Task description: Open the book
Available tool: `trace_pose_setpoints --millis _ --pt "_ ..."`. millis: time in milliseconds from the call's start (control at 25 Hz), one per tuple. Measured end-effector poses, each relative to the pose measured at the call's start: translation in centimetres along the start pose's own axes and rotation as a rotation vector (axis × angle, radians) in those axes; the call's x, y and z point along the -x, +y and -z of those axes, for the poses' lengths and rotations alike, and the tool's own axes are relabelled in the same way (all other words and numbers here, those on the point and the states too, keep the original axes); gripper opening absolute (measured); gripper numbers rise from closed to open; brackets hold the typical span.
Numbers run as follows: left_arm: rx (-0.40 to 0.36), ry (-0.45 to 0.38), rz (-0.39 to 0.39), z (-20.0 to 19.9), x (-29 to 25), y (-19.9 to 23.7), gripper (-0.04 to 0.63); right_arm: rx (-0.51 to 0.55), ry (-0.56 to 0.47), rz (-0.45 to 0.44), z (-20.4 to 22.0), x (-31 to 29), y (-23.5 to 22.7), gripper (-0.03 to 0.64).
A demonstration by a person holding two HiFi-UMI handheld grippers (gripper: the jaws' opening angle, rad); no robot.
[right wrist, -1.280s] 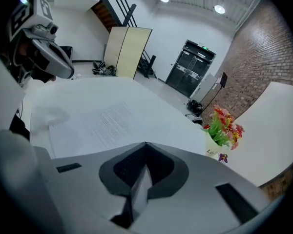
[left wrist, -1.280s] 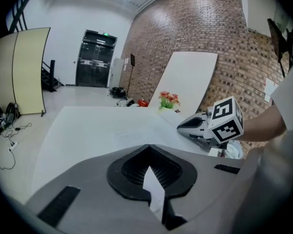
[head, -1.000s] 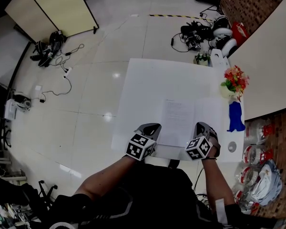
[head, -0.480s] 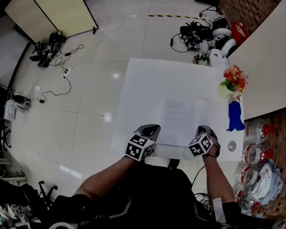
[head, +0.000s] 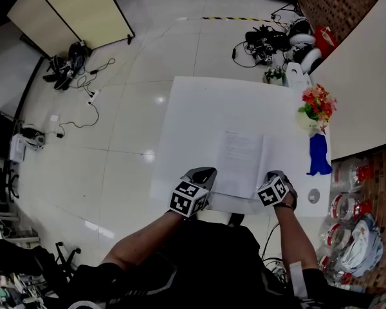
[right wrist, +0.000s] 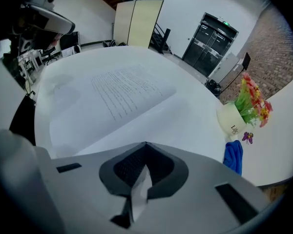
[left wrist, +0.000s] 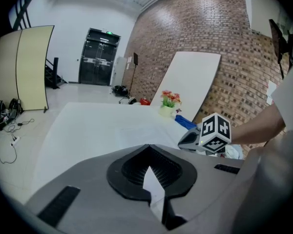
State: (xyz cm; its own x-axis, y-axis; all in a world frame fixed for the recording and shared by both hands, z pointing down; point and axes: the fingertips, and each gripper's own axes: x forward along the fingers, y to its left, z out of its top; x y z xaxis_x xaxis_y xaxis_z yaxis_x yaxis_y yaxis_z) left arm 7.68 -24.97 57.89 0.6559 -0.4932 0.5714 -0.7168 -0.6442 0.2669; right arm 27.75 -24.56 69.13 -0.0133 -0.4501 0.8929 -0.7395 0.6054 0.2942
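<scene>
The book (head: 239, 163) lies open on the white table (head: 199, 114), a printed page (head: 241, 148) facing up. My left gripper (head: 202, 174) sits at the book's near left corner, shut on a thin white page edge that shows between its jaws (left wrist: 151, 177). At the near right corner my right gripper (head: 278, 177) points steeply down. It is shut too, with a sliver of white page pinched in its jaws (right wrist: 139, 182). The printed page (right wrist: 127, 89) spreads flat ahead of it. The right gripper (left wrist: 188, 141) also shows in the left gripper view.
A vase of flowers (head: 315, 111) and a blue cloth (head: 318, 156) stand along the table's right edge, with a small grey disc (head: 313, 197) nearer to me. Cables and gear (head: 270, 40) lie on the floor beyond the table. A folding screen (head: 77, 11) stands far left.
My right gripper has sunk toward the table and rolled a little, still pinching its page, and the right leaf lies lower. The left gripper has kept still.
</scene>
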Motion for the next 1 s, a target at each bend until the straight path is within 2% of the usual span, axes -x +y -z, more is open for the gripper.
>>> trace_pose_setpoints --millis 320,560,720,880,1000 --pt "-0.007 -0.02 0.008 -1.0 -0.4 -1.4 -0.005 -0.052 -0.014 0.004 0.4 -0.1 0.0 -0.003" --pt "-0.021 -0.049 0.007 -2.2 0.6 -2.0 -0.006 -0.182 -0.066 -0.036 0.1 1.0 -0.7 -0.002" --pt "-0.018 -0.057 -0.004 -2.6 0.6 -2.1 -0.006 -0.3 -0.16 -0.039 -0.9 2.8 -1.7 -0.002" --pt "-0.017 -0.059 0.004 -2.7 0.6 -2.8 -0.006 -0.453 -0.301 -0.017 -2.0 4.9 -3.1 -0.002" --pt "-0.012 -0.067 -0.001 -2.7 0.5 -3.1 -0.006 -0.51 -0.375 0.0 -2.4 6.4 -4.2 -0.002"
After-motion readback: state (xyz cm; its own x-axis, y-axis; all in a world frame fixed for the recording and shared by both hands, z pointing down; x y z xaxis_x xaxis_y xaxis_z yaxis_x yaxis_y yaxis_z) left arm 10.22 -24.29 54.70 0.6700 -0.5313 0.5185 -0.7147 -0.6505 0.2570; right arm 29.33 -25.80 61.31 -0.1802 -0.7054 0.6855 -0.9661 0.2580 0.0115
